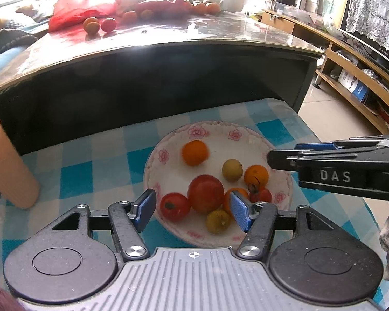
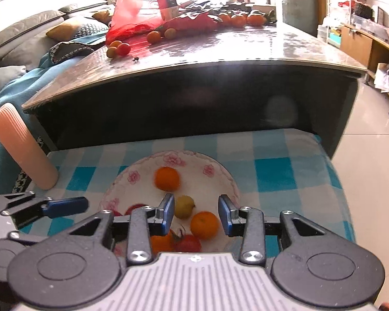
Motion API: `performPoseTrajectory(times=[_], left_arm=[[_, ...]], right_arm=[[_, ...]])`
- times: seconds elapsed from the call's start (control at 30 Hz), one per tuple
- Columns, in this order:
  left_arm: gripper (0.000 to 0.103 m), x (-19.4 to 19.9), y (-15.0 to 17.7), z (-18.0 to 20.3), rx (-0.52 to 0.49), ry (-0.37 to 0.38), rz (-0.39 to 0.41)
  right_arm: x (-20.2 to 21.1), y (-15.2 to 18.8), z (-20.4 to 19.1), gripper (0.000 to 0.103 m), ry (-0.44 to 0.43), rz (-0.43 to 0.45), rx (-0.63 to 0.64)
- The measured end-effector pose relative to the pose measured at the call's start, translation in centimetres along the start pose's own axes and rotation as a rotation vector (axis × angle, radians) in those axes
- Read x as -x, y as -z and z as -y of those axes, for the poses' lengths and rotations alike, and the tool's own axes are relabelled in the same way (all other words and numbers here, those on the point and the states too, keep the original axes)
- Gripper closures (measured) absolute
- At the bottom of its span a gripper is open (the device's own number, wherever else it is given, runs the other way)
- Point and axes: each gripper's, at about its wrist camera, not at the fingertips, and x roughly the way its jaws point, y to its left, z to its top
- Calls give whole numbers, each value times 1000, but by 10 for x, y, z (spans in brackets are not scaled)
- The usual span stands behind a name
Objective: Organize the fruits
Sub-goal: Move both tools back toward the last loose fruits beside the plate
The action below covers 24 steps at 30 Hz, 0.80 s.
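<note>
Both tools hang over the flowered plate (image 1: 153, 160) on the checked cloth (image 1: 85, 155), tilted downward, with jaws apart and nothing gripped. Left tool (image 1: 193, 208) frames the big tomato (image 1: 205, 193) and the small tomato (image 1: 174, 206), which lie just ahead of its pads. Right tool (image 2: 196, 215) frames an orange (image 2: 204, 224) and a yellow-green fruit (image 2: 184, 206); that orange lies closer to it. More fruit (image 2: 119, 49) waits on the dark bench (image 2: 220, 51) beyond, higher and well apart. I judge either tool must rise over the bench edge to reach it. A pink cylinder (image 1: 10, 165) stands to the left, clear of the plate.
</note>
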Motion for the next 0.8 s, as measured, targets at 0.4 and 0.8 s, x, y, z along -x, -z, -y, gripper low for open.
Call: performPoseTrajectory(times=[0.4,0.8], left_arm=[[30,37,28,0,27,5,-9],[29,38,48,-19,55,4,-64]], right_arm=[[48,44,-6,53,20,-32,5],[29,84,-42,53,-33,-129,137]])
